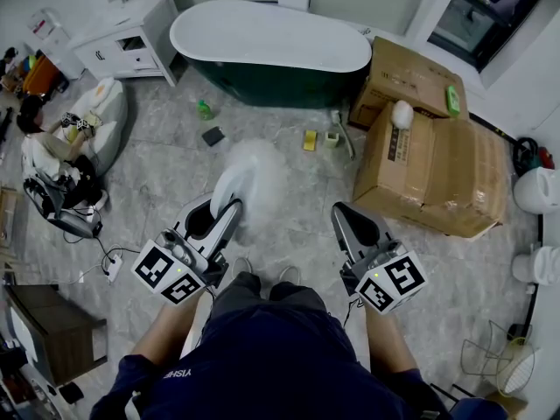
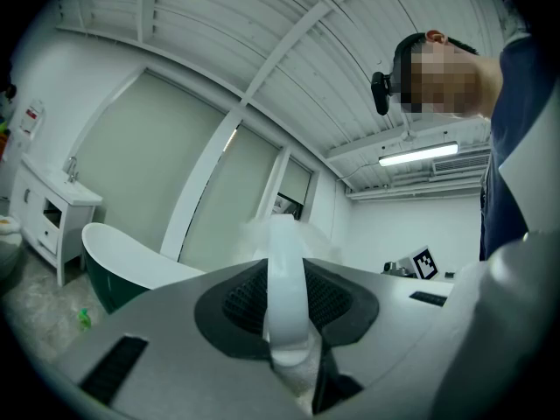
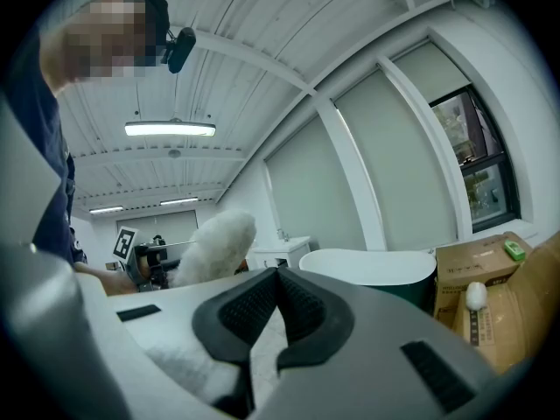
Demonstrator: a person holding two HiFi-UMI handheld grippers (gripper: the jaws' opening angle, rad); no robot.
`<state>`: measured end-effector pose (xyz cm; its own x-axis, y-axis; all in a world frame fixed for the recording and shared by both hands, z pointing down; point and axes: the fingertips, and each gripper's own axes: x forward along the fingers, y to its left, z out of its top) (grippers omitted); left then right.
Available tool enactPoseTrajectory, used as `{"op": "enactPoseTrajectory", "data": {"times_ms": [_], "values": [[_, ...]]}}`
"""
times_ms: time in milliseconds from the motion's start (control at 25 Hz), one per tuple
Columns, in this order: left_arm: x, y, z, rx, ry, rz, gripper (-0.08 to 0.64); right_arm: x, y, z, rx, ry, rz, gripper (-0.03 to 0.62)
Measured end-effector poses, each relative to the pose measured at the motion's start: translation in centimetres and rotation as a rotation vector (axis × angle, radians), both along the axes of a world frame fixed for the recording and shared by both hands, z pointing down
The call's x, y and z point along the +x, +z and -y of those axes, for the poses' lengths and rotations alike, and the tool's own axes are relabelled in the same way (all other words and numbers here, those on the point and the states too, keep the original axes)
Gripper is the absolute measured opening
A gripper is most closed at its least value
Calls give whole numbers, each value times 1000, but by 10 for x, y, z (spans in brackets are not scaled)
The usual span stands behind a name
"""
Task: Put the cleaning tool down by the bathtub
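Observation:
The cleaning tool is a fluffy white duster (image 1: 255,166) on a flat white handle (image 2: 287,297). My left gripper (image 1: 223,208) is shut on that handle and holds the duster head up over the floor, in front of me. In the left gripper view the handle stands upright between the dark pads (image 2: 337,300). My right gripper (image 1: 343,210) is beside it to the right, shut with nothing in it. The white-and-green bathtub (image 1: 271,46) stands further ahead, also the bathtub (image 3: 367,266) in the right gripper view. The duster (image 3: 215,247) shows there at left.
Large cardboard boxes (image 1: 430,160) stand right of the tub, with a white brush (image 1: 402,114) on one. A green bottle (image 1: 204,109), a dark pad (image 1: 213,136) and a yellow sponge (image 1: 310,140) lie on the floor by the tub. A white cabinet (image 1: 131,38) is at far left, a seated person (image 1: 52,138) beyond.

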<state>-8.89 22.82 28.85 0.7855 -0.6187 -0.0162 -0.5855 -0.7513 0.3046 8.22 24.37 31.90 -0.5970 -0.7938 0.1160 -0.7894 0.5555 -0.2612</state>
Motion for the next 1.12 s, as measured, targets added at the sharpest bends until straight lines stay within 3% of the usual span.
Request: {"op": "enactPoseTrajectory", "data": {"times_ms": [560,1120], "values": [[9,-4,-5,14,-29,21,107,13,2,-2,6,-24,14,5],[5,5,46,9,-36,-1,107,11,10,45,-7,-25,-6,4]]}}
